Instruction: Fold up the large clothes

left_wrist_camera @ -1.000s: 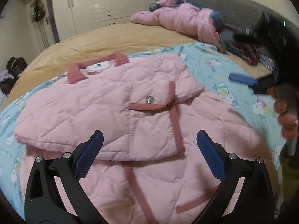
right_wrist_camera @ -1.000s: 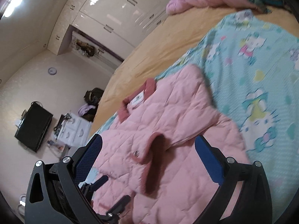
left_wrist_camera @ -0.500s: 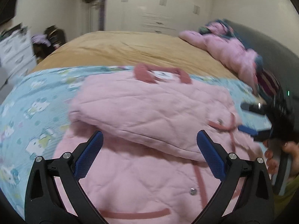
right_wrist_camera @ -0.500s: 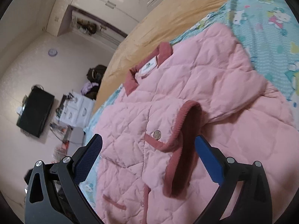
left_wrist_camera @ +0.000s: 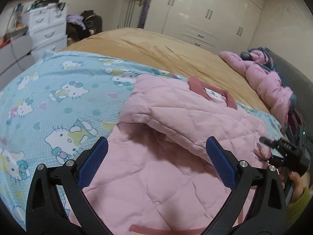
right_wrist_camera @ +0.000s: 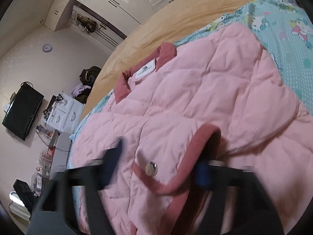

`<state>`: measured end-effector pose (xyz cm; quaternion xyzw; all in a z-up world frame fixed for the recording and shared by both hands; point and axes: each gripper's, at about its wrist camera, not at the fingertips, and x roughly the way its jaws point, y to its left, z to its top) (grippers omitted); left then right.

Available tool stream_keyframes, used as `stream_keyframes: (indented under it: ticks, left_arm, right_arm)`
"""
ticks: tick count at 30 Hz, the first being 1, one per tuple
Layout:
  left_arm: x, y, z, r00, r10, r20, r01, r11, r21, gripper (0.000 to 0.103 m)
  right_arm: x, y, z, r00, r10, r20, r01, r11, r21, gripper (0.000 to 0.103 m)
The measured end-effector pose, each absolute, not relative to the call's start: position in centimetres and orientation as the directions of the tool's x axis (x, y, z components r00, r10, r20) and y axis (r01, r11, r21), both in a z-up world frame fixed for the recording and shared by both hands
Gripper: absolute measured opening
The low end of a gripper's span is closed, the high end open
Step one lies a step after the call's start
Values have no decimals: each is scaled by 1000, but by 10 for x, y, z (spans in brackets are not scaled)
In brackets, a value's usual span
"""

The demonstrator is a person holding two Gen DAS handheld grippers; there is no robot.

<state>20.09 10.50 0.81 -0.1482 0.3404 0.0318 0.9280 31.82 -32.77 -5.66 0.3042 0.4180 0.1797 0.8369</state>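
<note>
1. The pink jacket (left_wrist_camera: 176,156) lies partly folded on the bed (left_wrist_camera: 156,47). It is a soft, puffy quilt and probably light; best gripped at the ribbed trim (right_wrist_camera: 197,143).
2. The right gripper (right_wrist_camera: 156,168) is closing around that trim with the snap (right_wrist_camera: 151,168); earlier it gaped wide.
3. The left gripper (left_wrist_camera: 156,162) stands apart and empty, and has swung toward the jacket's left edge.

Left claw (left_wrist_camera: 156,162) agape, right claw (right_wrist_camera: 158,166) closing

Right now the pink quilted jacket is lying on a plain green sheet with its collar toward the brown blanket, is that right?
Not quite. The jacket lies on a light blue cartoon-cat sheet, not a plain green one, as the left wrist view shows. Its collar does point toward the brown blanket.
</note>
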Motion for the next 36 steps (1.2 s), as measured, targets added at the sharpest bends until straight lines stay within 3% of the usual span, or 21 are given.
stream_keyframes:
  ticks: [1,4,12,18,22,31,32,35,36]
  left_arm:
    - [202,109,7,767,-46,-640,-165,949,-267,94]
    - [205,120,9,767,-44,-640,-183,941,-284,94]
    - [234,153,44,789,-7,-615,-257,904,-341,94]
    - [267,155,69,815,-48,-578,-240,879,-412,94]
    - [294,143,63,815,-142,-562,-177,863,-474,94]
    - [333,109,4,772,-210,-600,-99,892,-440,94]
    - [334,107,-4,765,-215,-607,-93,896,-434,92]
    - [338,102,-19,746,-252,-617,-49,902,-428,73]
    - [338,100,-20,743,-255,-619,-37,907,-419,71]
  right_arm:
    - [321,-328,-55,592,548,-591,-53,758,651,16]
    - [327,-329,-35,618,559,-553,-117,761,638,9]
    - [347,-318,61,678,581,-450,-351,794,497,6]
    - [358,-322,107,724,554,-412,-388,820,421,5]
    - [363,-324,115,742,521,-421,-379,845,378,5]
    - [368,-330,88,754,437,-490,-301,893,334,5]
    - [370,-331,83,754,424,-502,-287,900,330,5]
    - [376,-333,69,754,393,-527,-248,913,325,5]
    - [378,-332,66,754,386,-531,-240,915,324,5]
